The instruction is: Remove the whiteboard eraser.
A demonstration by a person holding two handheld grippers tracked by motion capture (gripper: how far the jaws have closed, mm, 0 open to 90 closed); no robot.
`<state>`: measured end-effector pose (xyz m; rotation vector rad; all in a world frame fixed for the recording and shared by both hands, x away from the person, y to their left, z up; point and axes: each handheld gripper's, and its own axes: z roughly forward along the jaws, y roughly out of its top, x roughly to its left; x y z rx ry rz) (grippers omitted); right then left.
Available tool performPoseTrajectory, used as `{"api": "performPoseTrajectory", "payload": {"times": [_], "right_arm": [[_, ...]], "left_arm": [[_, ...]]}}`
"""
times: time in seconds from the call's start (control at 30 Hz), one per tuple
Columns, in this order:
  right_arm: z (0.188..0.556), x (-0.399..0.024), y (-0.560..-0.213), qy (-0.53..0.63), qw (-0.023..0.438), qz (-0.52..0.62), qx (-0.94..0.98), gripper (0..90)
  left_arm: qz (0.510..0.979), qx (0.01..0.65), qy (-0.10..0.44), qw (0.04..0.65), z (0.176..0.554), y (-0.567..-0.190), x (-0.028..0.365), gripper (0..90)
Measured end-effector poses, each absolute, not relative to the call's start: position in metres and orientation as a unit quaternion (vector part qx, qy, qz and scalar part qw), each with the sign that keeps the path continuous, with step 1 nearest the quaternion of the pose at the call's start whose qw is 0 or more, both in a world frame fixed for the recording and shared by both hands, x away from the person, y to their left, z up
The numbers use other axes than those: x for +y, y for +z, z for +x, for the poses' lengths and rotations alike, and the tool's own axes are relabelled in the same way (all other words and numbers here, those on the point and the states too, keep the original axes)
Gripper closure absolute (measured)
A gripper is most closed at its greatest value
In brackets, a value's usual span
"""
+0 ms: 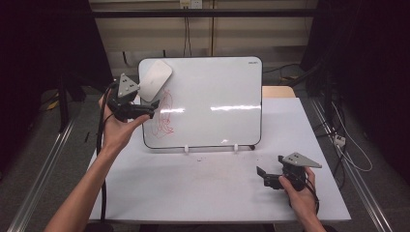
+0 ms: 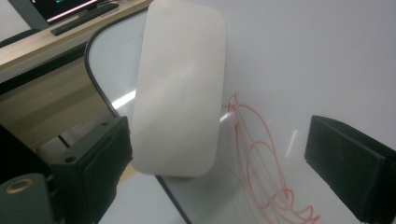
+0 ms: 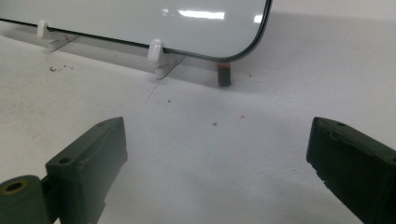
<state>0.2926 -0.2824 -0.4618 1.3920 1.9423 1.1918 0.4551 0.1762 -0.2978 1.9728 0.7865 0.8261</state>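
One white eraser (image 1: 155, 80) sits on the whiteboard (image 1: 212, 87) beside one red scribble (image 1: 164, 113). Both grippers (left (image 1: 153, 107), right (image 1: 259, 175)) are open, holding nothing.

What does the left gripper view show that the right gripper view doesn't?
Left gripper view: a white eraser on the whiteboard's upper corner, between that gripper's open fingers, and red scribbles beside it. Right gripper view: the board's bottom edge, its white clip feet, a small dark marker cap and the bare table. Both: the whiteboard and open black fingers.
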Motion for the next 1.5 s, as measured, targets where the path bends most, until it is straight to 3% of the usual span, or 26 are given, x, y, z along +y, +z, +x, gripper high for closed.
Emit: {"api": "performPoseTrajectory", "payload": {"times": [0.6,1.03,1.4,1.5], "right_arm": [[0.296,-0.278,-0.462,0.434,0.231,0.501,0.712,5.6],[0.295,-0.279,-0.461,0.437,0.235,0.501,0.709,4.9],[0.295,-0.279,-0.461,0.437,0.236,0.503,0.708,4.8],[0.295,-0.279,-0.461,0.437,0.235,0.503,0.708,4.8]], "left_arm": [[0.787,0.307,0.381,0.376,0.490,-0.288,0.157,12.6],[0.795,0.315,0.385,0.348,0.511,-0.295,0.147,16.0],[0.804,0.305,0.404,0.312,0.515,-0.302,0.133,30.6],[0.805,0.304,0.403,0.312,0.516,-0.302,0.134,30.8]]}}
